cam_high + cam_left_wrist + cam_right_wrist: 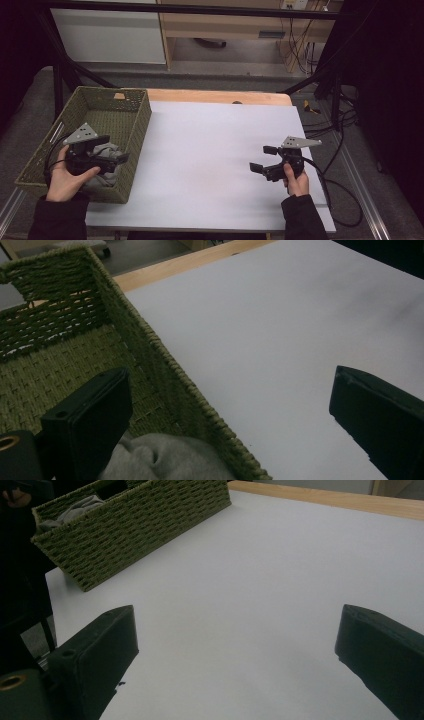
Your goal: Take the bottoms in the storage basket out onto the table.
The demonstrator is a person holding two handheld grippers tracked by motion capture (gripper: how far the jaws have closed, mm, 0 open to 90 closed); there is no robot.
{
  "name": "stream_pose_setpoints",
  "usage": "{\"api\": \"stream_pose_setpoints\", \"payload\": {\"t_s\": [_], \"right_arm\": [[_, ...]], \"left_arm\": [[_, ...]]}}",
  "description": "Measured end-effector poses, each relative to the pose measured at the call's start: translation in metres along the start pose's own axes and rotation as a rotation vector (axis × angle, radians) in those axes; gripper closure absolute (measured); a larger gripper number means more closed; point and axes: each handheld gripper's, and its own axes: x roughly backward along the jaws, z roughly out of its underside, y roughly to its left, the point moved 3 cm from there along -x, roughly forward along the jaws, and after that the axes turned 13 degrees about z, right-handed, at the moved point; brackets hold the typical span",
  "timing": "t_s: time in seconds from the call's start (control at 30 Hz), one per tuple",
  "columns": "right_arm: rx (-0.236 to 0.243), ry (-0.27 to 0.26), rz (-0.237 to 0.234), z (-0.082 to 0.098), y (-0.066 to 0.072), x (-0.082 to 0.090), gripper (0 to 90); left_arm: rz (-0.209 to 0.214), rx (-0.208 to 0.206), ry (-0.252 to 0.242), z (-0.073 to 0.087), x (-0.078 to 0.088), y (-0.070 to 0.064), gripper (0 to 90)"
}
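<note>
Cloth: a grey cloth (pixel 102 165) lies crumpled at the near end inside the green woven basket (pixel 137 135).
Handling: probably light, soft and limp; best pinched at a raised fold.
Left tongs (pixel 112 150): over the basket's near end, jaws wide apart, holding nothing, straddling the basket's right wall.
Right tongs (pixel 262 159): well to the right of the basket, above the white surface (pixel 210 150), jaws wide apart, empty.

The high view looks down from the near side, while both gripper views sit low, seemingly sharing the basket (pixel 131 131) (pixel 165 370) (pixel 145 525).
</note>
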Motion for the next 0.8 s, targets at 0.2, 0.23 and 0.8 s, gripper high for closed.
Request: {"api": "stream_pose_setpoints", "payload": {"t_s": [0.2, 0.23, 0.8], "right_arm": [[0.002, 0.002, 0.002, 0.000, 0.000, -0.001, 3.8], [0.002, 0.001, 0.001, 0.000, 0.000, -0.001, 3.9], [0.004, 0.004, 0.000, 0.000, 0.000, -0.001, 3.9]], "left_arm": [[-0.015, 0.018, 0.000, 0.005, 0.010, 0.006, 3.7], [-0.018, 0.019, 0.001, 0.005, 0.011, 0.007, 3.7], [-0.082, 0.054, 0.046, 0.019, 0.020, 0.018, 3.7]]}}
